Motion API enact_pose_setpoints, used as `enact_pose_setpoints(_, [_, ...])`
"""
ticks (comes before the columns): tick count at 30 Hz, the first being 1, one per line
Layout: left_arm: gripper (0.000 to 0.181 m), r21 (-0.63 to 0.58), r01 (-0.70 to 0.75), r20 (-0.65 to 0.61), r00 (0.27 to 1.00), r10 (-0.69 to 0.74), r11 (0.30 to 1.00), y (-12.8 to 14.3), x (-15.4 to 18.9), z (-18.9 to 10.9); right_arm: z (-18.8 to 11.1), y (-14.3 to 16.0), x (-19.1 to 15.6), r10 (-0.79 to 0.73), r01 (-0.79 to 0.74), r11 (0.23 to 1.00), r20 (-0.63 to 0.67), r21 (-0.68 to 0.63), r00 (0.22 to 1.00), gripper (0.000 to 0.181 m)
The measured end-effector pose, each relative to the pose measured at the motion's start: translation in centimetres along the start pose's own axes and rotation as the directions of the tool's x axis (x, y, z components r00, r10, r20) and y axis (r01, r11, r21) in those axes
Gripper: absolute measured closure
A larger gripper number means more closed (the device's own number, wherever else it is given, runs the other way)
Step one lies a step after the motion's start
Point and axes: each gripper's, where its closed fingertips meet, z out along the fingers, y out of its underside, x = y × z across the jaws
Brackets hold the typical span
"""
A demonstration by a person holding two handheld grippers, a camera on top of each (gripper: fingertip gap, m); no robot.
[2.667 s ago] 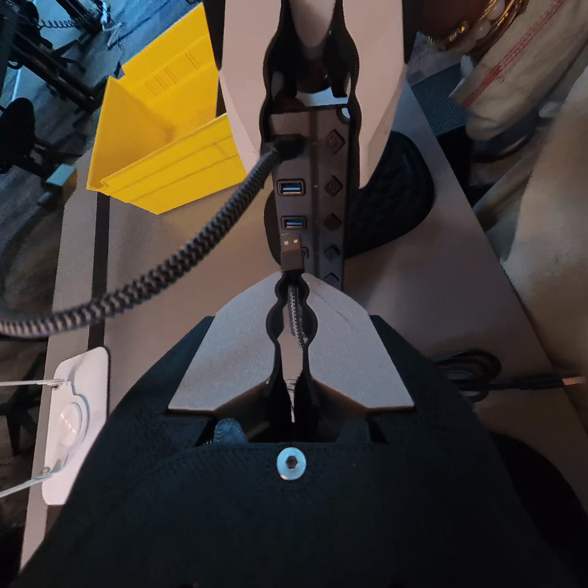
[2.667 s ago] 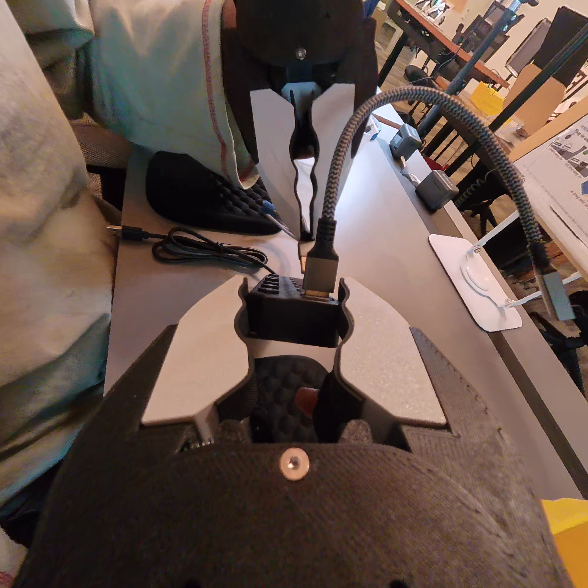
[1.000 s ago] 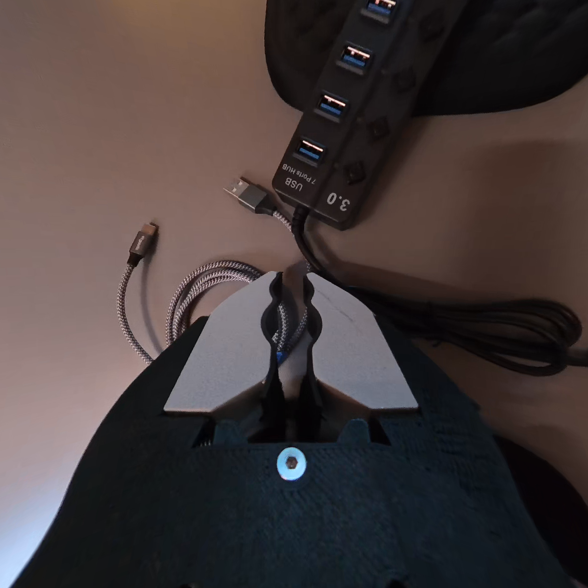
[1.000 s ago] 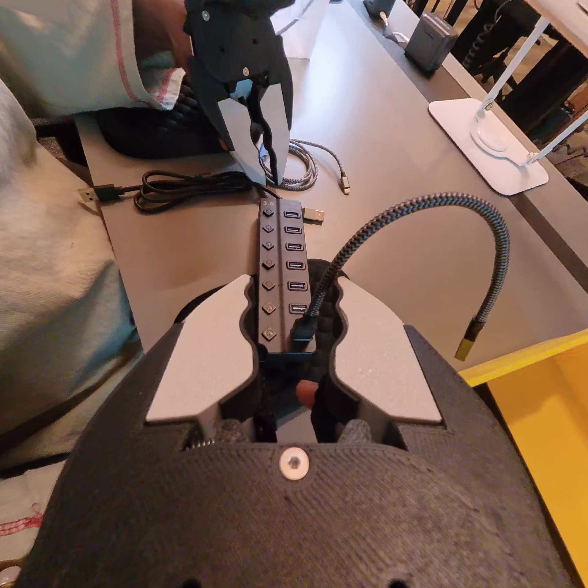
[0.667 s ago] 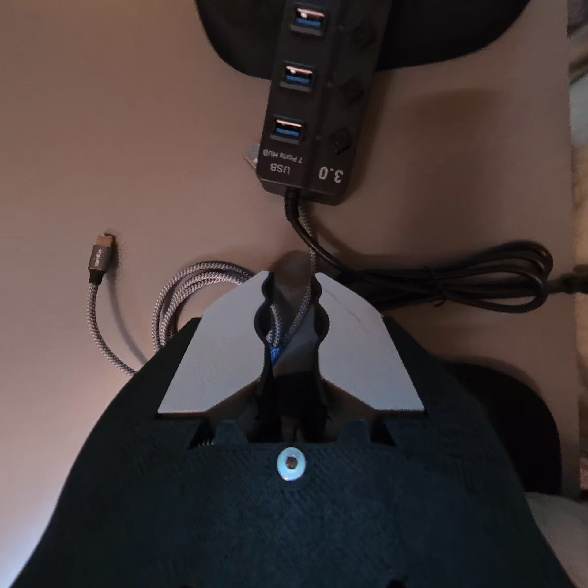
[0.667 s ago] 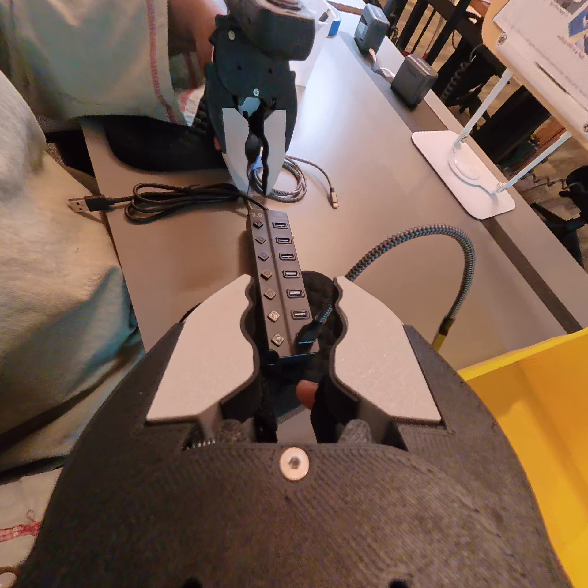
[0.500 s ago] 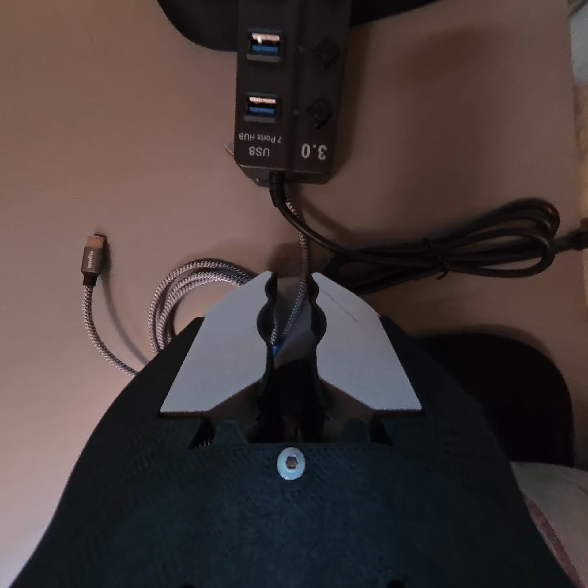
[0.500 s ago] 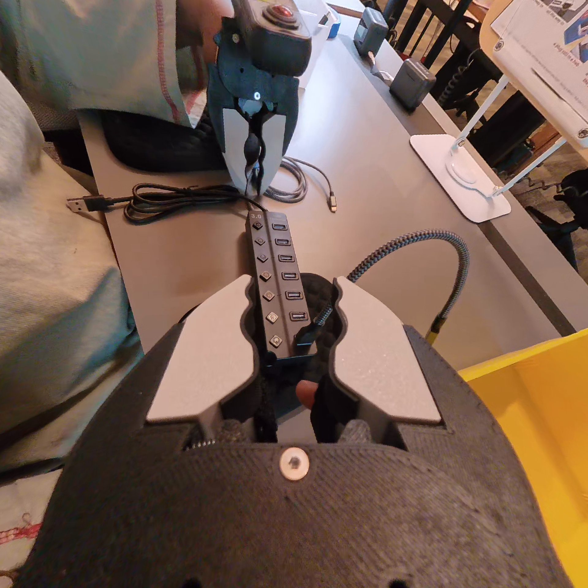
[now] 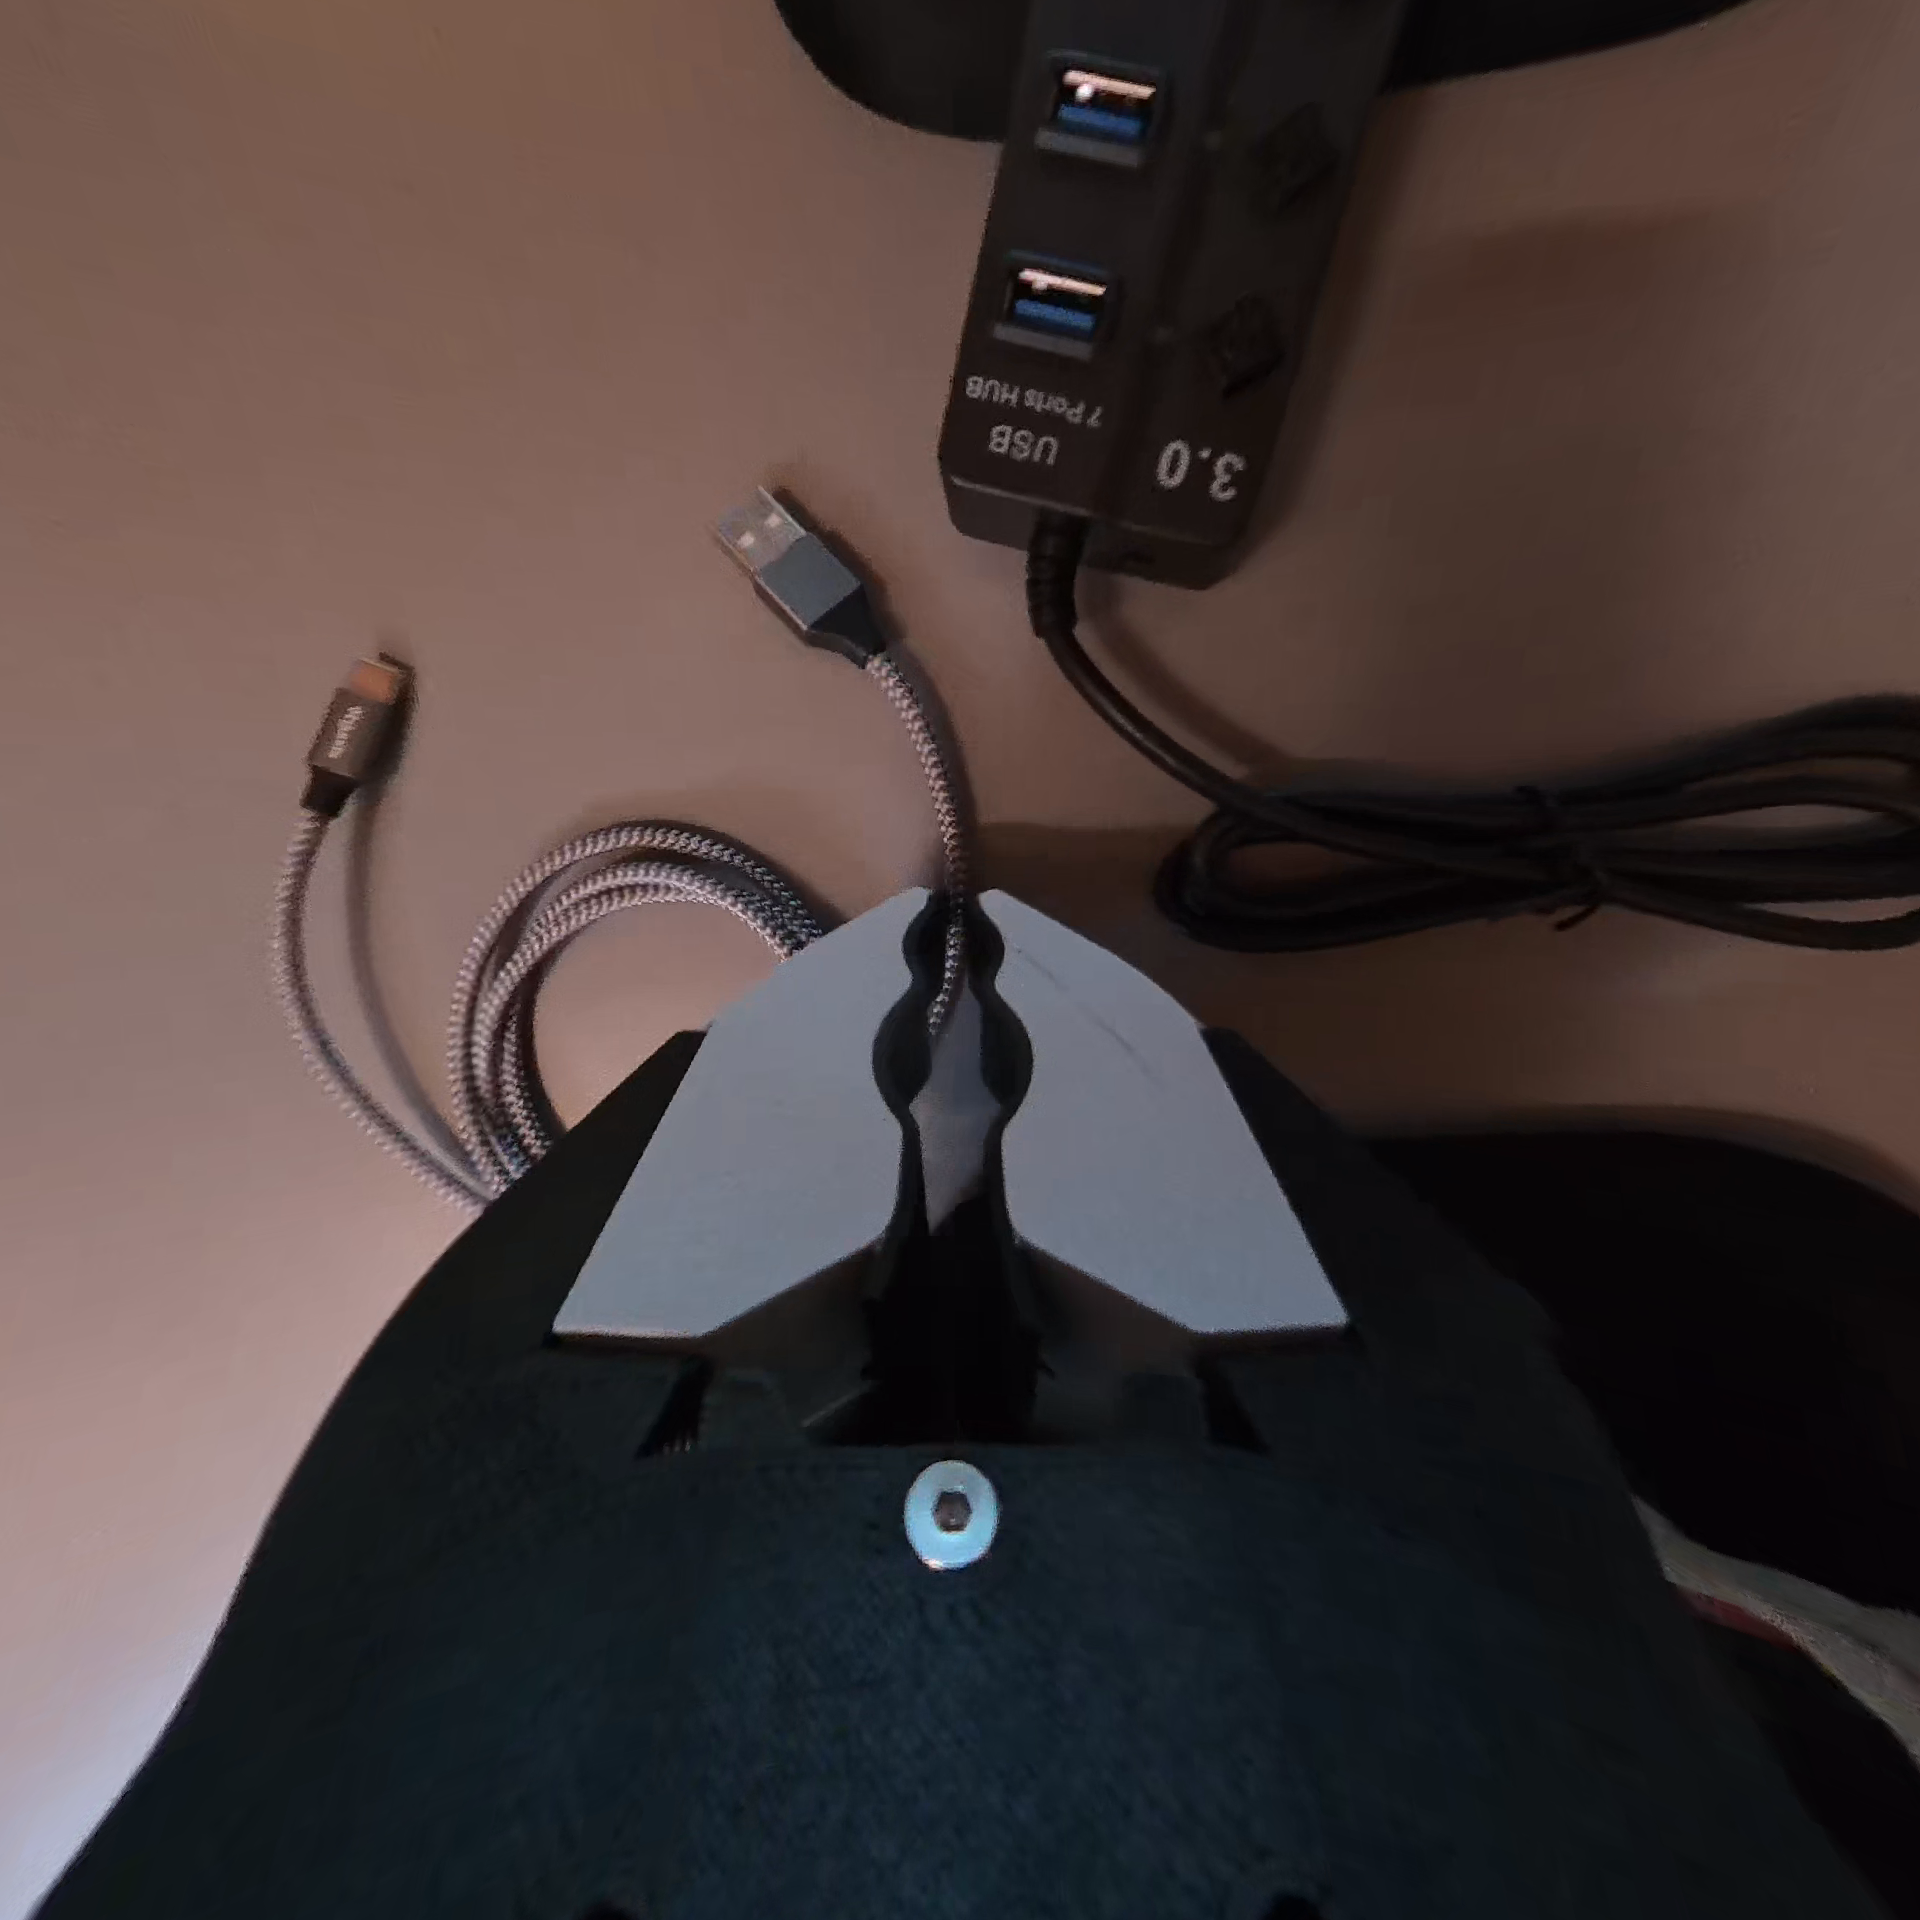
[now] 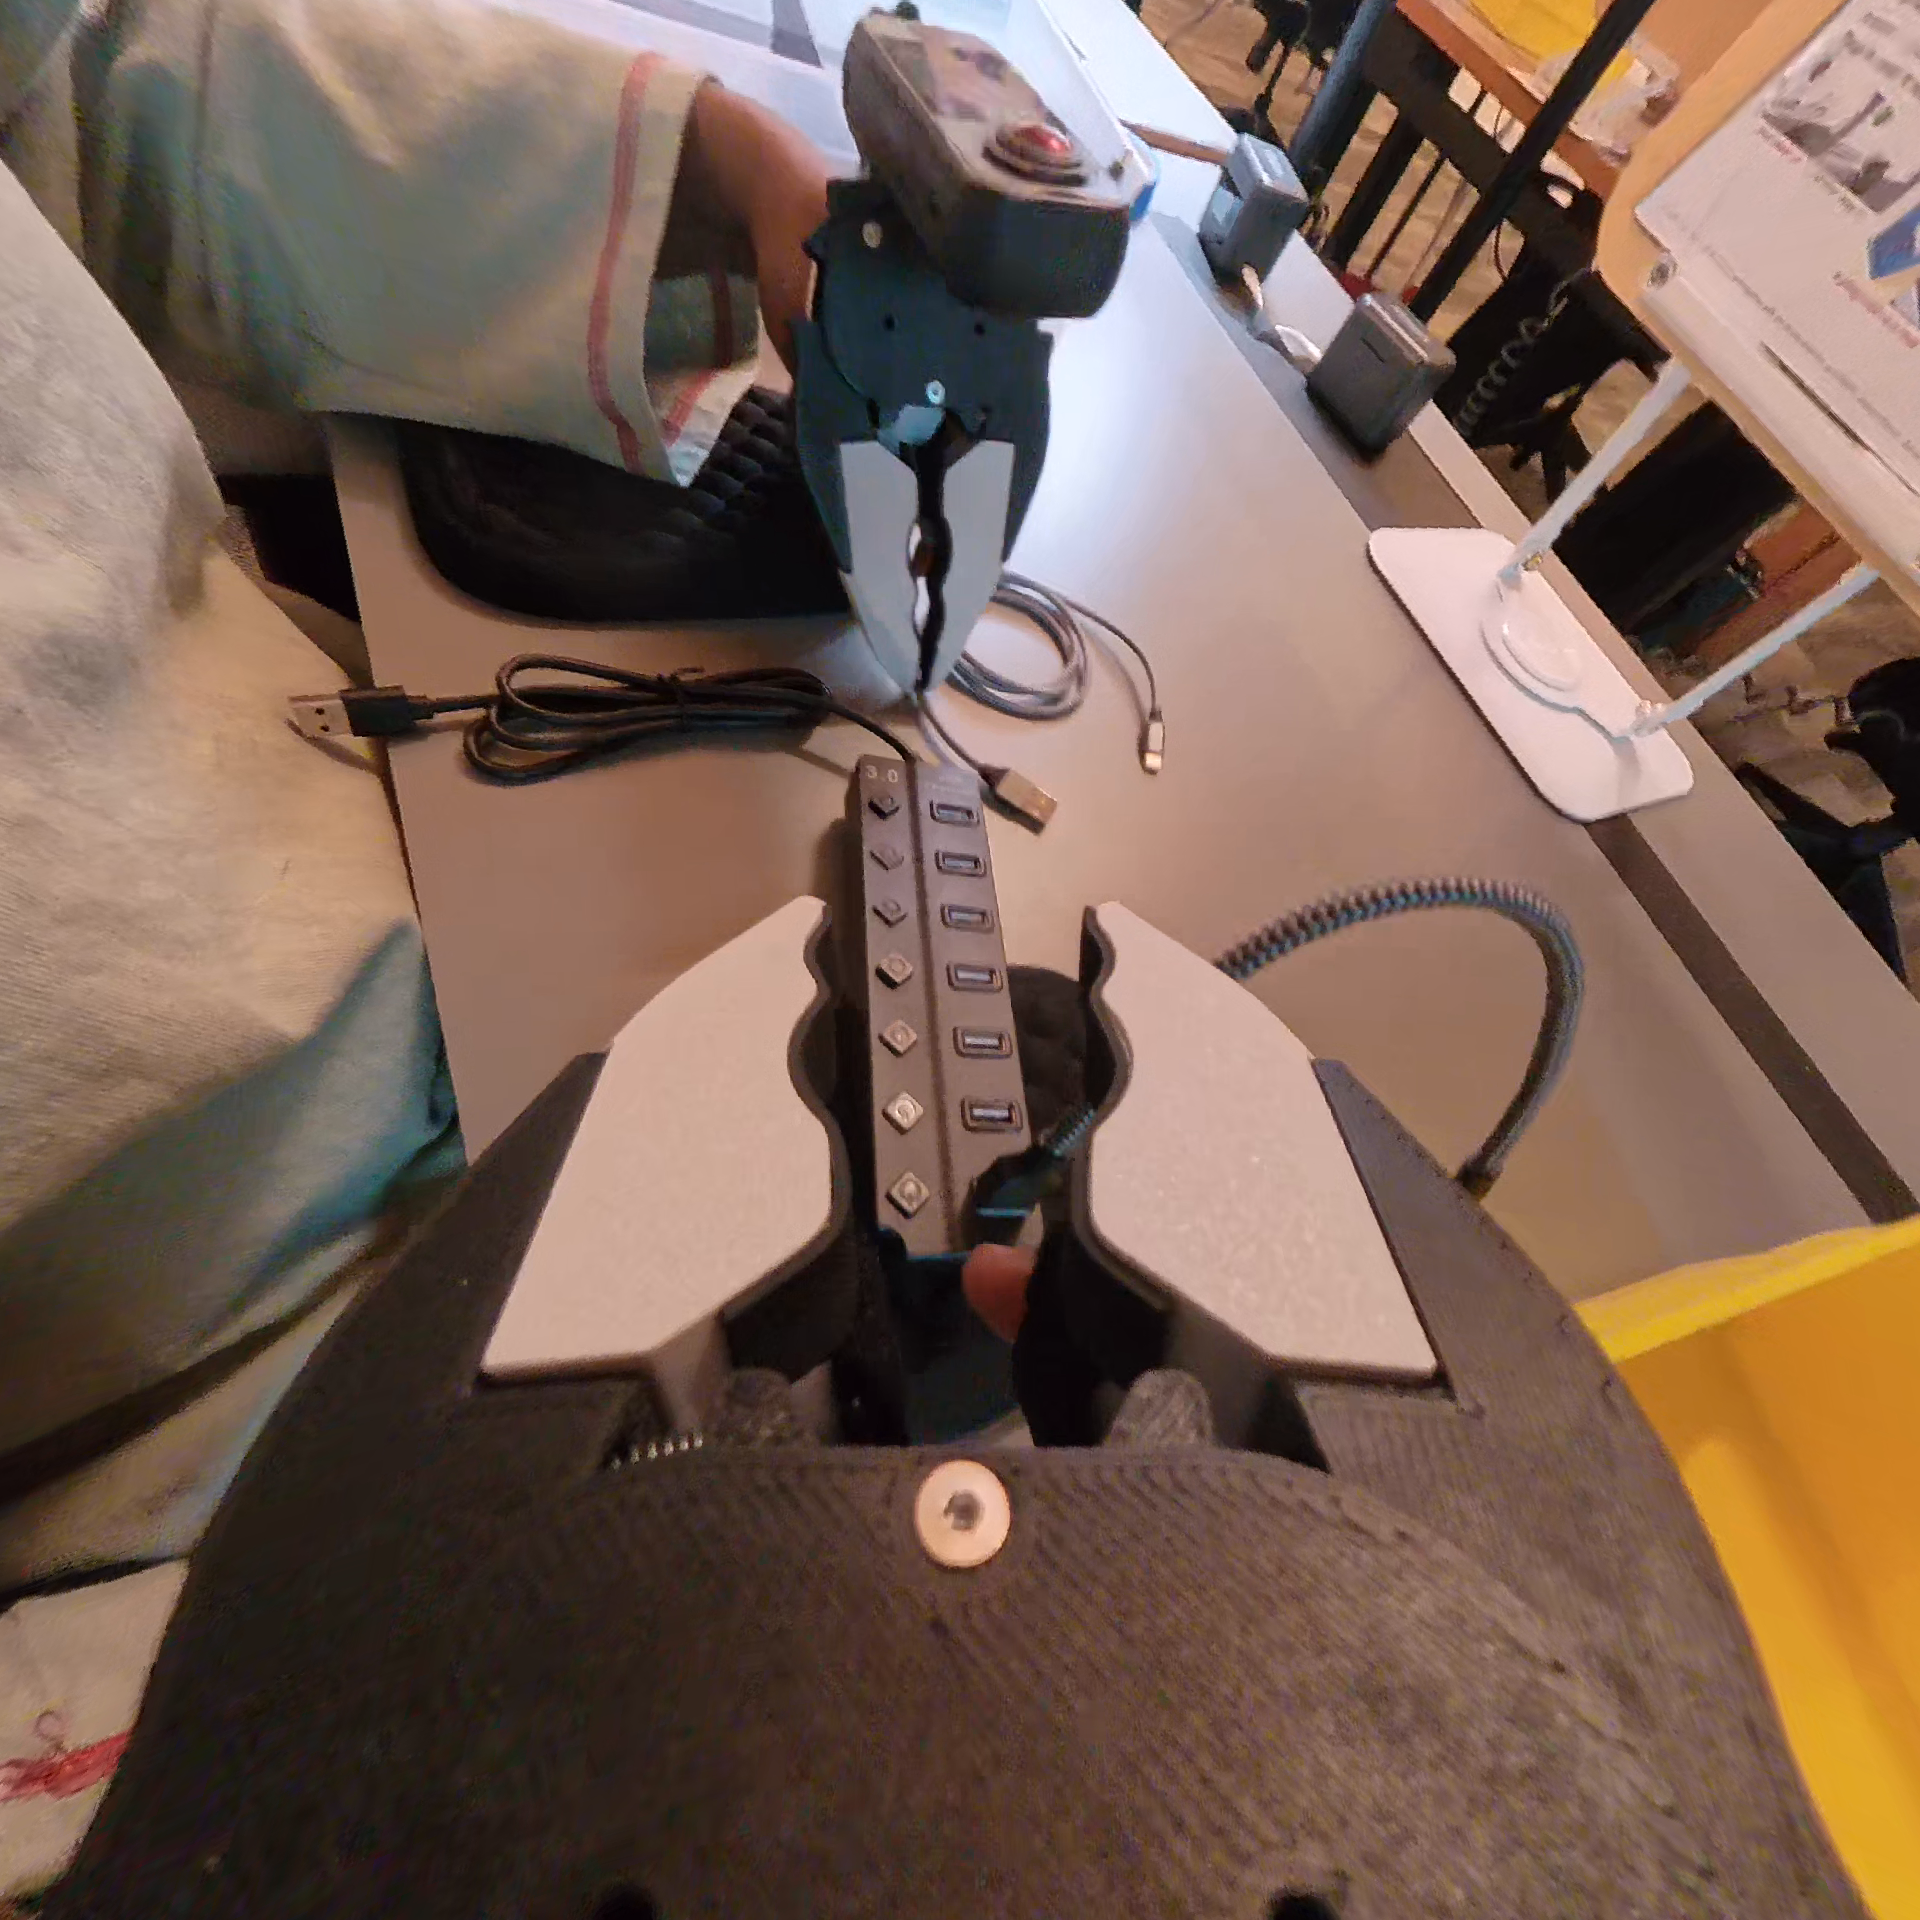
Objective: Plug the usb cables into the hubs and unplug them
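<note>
The black USB hub (image 10: 940, 997) lies flat on the grey table, its cord end (image 9: 1101, 457) facing my left gripper. My left gripper (image 9: 951, 914), also in the right wrist view (image 10: 920, 675), is shut on a grey braided cable (image 9: 925, 769). That cable's USB-A plug (image 9: 795, 566) lies unplugged just left of the hub's end (image 10: 1023, 802). My right gripper (image 10: 948, 925) is open above the hub's near end, with gaps on both sides. A thick braided cable (image 10: 1455, 904) is plugged into the nearest port (image 10: 1013, 1184).
The hub's black cord (image 10: 644, 707) is bundled near the table's left edge. A yellow bin (image 10: 1766, 1455) is at the right. A white lamp base (image 10: 1527, 665) stands by the right edge. A black pad (image 10: 582, 540) and a person's sleeve (image 10: 468, 260) are behind the left gripper.
The hub, held up 2.7 s ago, now lies on the table. In the last half second my left gripper closed on the grey cable and its plug came out beside the hub.
</note>
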Motion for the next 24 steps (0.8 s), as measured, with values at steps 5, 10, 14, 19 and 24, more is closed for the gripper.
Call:
enact_pose_setpoints(5, [0.178,0.262,-0.094,0.085,0.994,0.074,0.96,-3.5,0.3,-5.2,1.2,-4.3,-1.9,-0.141,0.126,0.968,0.06,0.216,0.988,0.137])
enact_pose_setpoints(10, [0.178,0.374,-0.358,0.102,0.933,0.346,0.856,-5.6,4.6,-10.6,4.3,-7.2,-2.4,-0.253,0.21,0.906,0.073,0.367,0.965,0.137])
enact_pose_setpoints(14, [0.178,0.384,-0.457,0.095,0.884,0.458,0.802,-5.8,6.9,-11.8,5.4,-8.8,-3.4,-0.272,0.163,0.87,0.176,0.465,0.946,0.139])
enact_pose_setpoints(19, [0.178,0.436,-0.482,0.107,0.866,0.488,0.76,-6.3,8.1,-12.6,7.3,-8.2,-5.7,-0.316,0.171,0.89,0.3,0.423,0.9,0.141])
enact_pose_setpoints(24, [0.178,0.459,-0.477,0.112,0.868,0.484,0.75,-6.2,8.3,-12.8,7.6,-8.4,-6.2,-0.3,0.145,0.9,0.344,0.411,0.89,0.167])
